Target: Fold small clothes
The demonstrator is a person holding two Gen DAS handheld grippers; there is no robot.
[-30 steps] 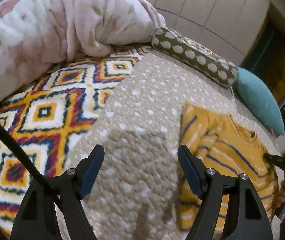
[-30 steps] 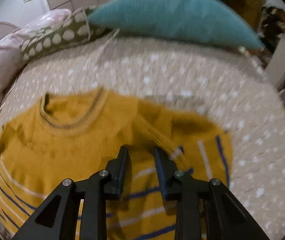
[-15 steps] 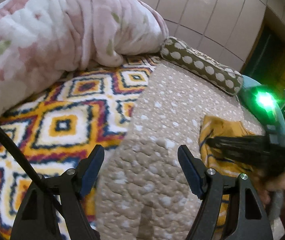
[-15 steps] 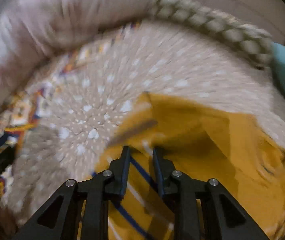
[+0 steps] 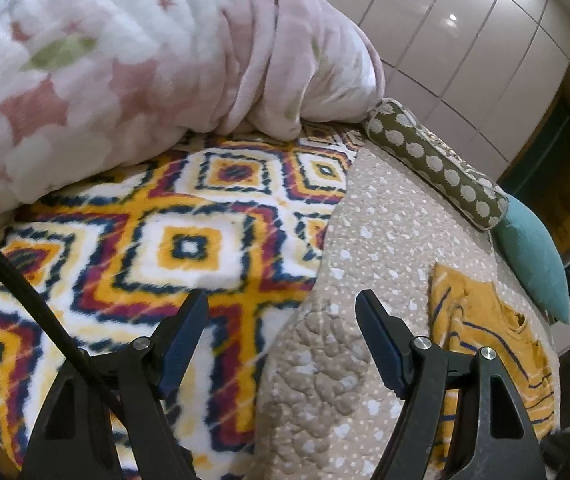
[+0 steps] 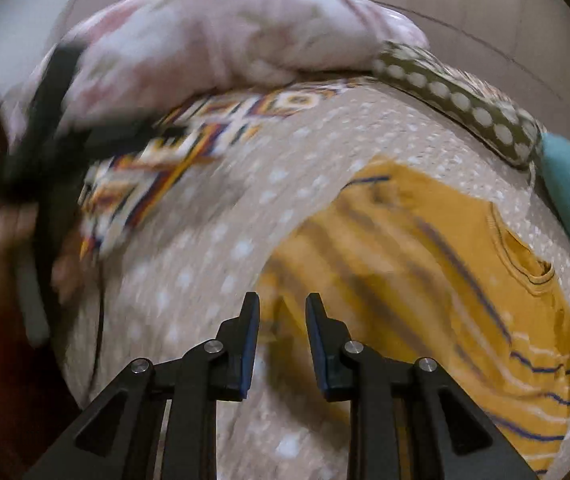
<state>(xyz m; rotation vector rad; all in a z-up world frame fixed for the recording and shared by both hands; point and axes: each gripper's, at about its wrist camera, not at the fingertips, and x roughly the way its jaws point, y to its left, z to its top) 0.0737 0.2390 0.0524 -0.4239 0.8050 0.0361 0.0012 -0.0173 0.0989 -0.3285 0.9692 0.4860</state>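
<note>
A mustard yellow sweater (image 6: 437,256) with blue and white stripes lies on the beige dotted quilt (image 6: 213,216), partly folded, collar toward the teal cushion. It also shows at the right of the left wrist view (image 5: 497,332). My right gripper (image 6: 281,308) hovers over the sweater's near left edge, jaws a small gap apart with nothing between them. My left gripper (image 5: 281,312) is wide open and empty above the seam between the patterned blanket and the quilt, left of the sweater. The left gripper shows blurred at the left of the right wrist view (image 6: 49,120).
A pink floral duvet (image 5: 133,64) is heaped at the back left. A bright diamond-patterned blanket (image 5: 165,240) covers the left of the bed. An olive dotted bolster (image 5: 437,164) and a teal cushion (image 5: 537,260) lie along the far edge. Wardrobe doors stand behind.
My right gripper has let go of the sweater, opened slightly and swung back over its left edge. The left gripper has drifted left, away from the sweater.
</note>
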